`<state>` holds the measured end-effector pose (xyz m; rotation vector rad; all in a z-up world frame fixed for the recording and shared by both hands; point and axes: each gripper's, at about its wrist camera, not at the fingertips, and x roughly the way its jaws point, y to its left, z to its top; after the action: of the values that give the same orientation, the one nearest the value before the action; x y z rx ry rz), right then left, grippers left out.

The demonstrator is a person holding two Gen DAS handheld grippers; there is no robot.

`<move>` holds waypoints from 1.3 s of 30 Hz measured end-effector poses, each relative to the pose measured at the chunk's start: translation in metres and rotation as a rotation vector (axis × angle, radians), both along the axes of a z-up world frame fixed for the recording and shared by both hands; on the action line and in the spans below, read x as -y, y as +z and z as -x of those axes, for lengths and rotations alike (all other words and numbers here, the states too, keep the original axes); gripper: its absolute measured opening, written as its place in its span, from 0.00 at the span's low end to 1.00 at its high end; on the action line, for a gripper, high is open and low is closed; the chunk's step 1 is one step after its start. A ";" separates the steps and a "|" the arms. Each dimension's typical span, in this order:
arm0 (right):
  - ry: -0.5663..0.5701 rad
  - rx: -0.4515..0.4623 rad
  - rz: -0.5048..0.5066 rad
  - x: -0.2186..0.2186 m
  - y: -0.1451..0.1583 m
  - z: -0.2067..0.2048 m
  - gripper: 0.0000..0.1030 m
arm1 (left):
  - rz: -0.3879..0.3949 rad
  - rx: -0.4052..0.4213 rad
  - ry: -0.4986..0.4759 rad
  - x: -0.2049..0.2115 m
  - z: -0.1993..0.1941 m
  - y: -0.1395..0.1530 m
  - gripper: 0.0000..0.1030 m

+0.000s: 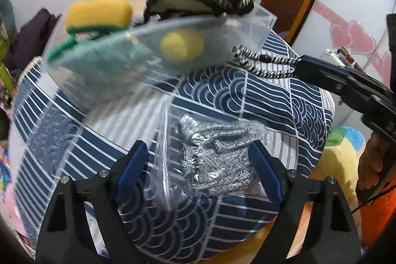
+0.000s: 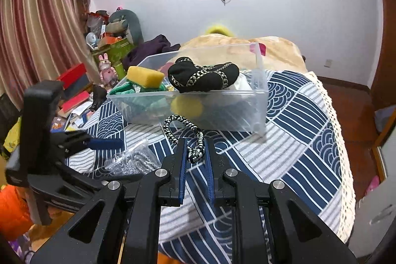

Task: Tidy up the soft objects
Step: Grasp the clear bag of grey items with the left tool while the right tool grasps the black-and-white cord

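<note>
Two grippers work over the blue-and-white patterned bedspread (image 2: 297, 120). Right gripper (image 2: 195, 155) is clenched on a black-and-white braided cord (image 2: 195, 140), just in front of the clear plastic bin (image 2: 222, 113). Inside the bin sit a yellow sponge (image 2: 144, 76), a black patterned cushion (image 2: 203, 77), green cloth (image 2: 123, 90) and a yellow ball (image 2: 186, 107). Left gripper (image 1: 198, 152) hangs with fingers spread around a plastic bag of grey knitted fabric (image 1: 215, 160) lying on the bedspread.

Braided black-and-white cord (image 2: 195, 140) hangs before the clear bin (image 2: 259, 100) holding sponge (image 2: 144, 76), black pouch (image 2: 203, 77), perhaps cloths.
</note>
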<state>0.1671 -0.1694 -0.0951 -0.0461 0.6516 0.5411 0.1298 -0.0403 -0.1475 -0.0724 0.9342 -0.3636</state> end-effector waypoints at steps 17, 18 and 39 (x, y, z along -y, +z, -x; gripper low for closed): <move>0.014 0.060 -0.042 0.000 0.017 0.004 0.12 | -0.003 0.148 0.028 -0.026 0.020 0.049 0.30; 0.013 0.069 -0.046 -0.001 0.020 0.003 0.12 | -0.001 0.163 0.036 -0.030 0.020 0.054 0.30; -0.003 0.134 -0.085 -0.058 0.048 -0.068 0.12 | -0.033 0.376 0.307 -0.085 -0.056 0.115 0.30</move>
<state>0.2350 -0.1110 -0.0471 -0.0017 0.4972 0.5576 0.1862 0.0447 -0.0321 -0.1117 0.5454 -0.0717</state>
